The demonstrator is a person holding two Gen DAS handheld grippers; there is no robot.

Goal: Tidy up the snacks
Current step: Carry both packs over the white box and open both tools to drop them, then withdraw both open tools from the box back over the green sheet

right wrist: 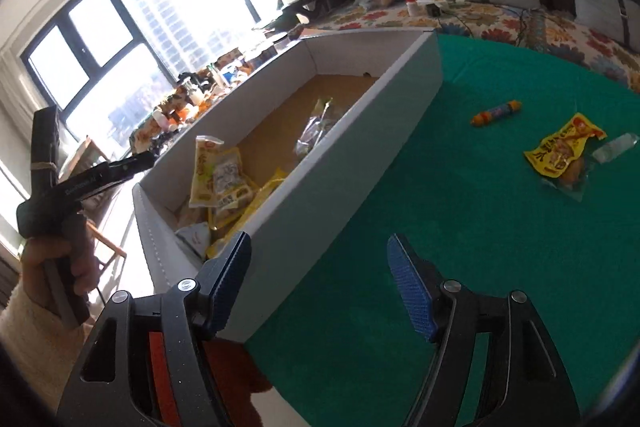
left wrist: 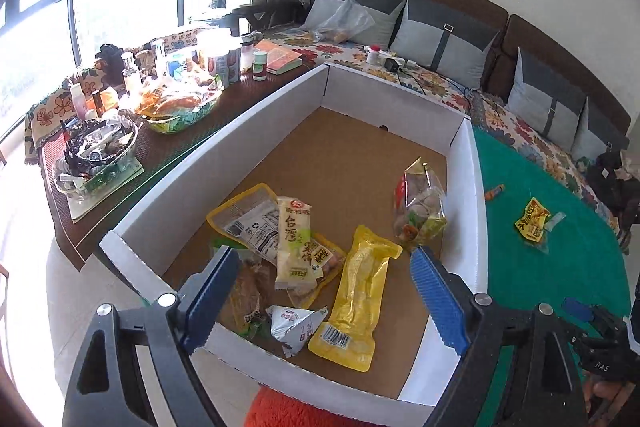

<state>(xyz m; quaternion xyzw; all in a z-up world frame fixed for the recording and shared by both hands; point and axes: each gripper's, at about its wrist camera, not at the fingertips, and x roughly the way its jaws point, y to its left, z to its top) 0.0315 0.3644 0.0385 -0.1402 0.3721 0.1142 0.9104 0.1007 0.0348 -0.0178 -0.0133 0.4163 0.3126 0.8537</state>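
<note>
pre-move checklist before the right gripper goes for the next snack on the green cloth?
1. Right gripper open and empty: ok.
2. Left gripper open, hovering over the white-walled cardboard box, holding nothing: ok.
3. Yellow printed snack packet lying flat on the green cloth, nothing on top: ok.
4. Small orange sausage stick apart from the packet: ok.
5. Clear wrapper touching the packet: cannot tell.
6. Bare box floor free for a drop: ok.
</note>
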